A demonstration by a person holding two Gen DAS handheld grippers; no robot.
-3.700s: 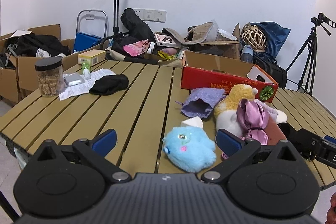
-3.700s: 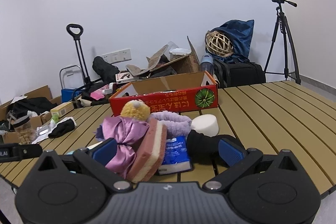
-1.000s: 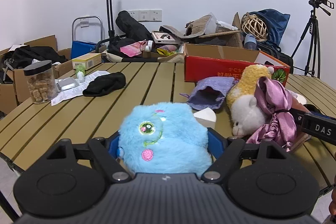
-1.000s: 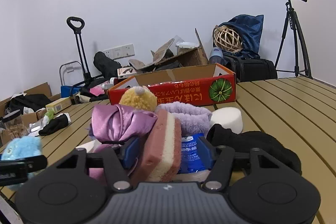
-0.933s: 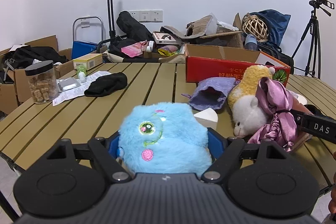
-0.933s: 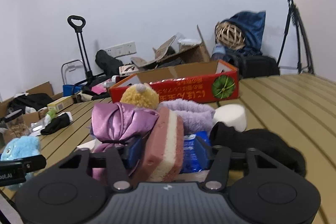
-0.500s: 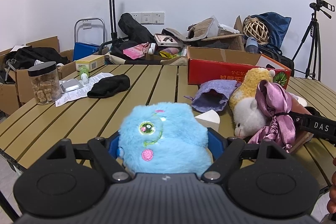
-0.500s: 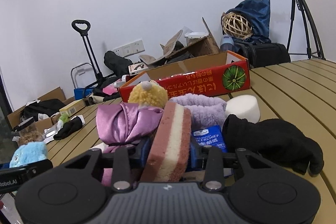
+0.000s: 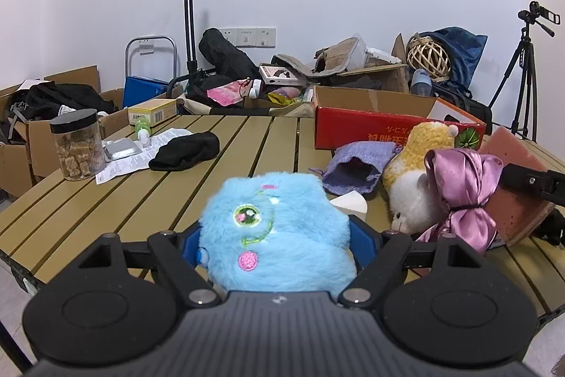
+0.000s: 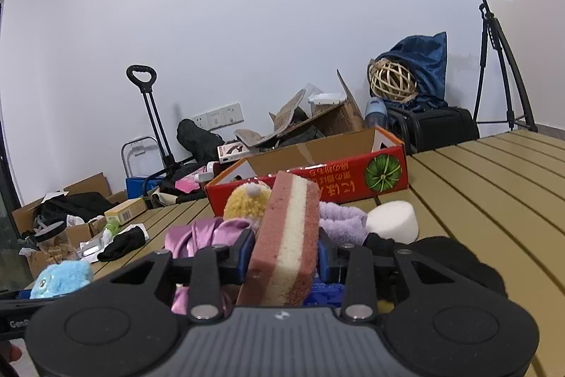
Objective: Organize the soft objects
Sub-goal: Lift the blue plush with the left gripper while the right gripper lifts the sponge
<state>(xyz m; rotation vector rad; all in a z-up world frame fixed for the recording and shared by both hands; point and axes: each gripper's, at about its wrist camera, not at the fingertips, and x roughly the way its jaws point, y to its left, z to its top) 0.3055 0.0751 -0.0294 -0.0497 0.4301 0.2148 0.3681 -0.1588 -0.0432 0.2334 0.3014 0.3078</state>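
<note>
blue plush (image 9: 279, 232): lower part hidden behind left gripper body | sponge (image 10: 286, 242): bottom end hidden behind right gripper body | blue packet (image 10: 323, 292): mostly covered by sponge and right gripper, print unreadable | bow (image 10: 201, 235): partly hidden by gripper finger | red box (image 9: 388, 126): contents not visible

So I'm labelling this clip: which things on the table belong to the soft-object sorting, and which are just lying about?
Job:
fluffy blue plush toy (left gripper)
pink-and-cream layered sponge (right gripper)
yellow-and-white plush animal
shiny purple satin bow
lilac fuzzy pouch

Lying about:
clear snack jar with black lid
printed paper sheet
</note>
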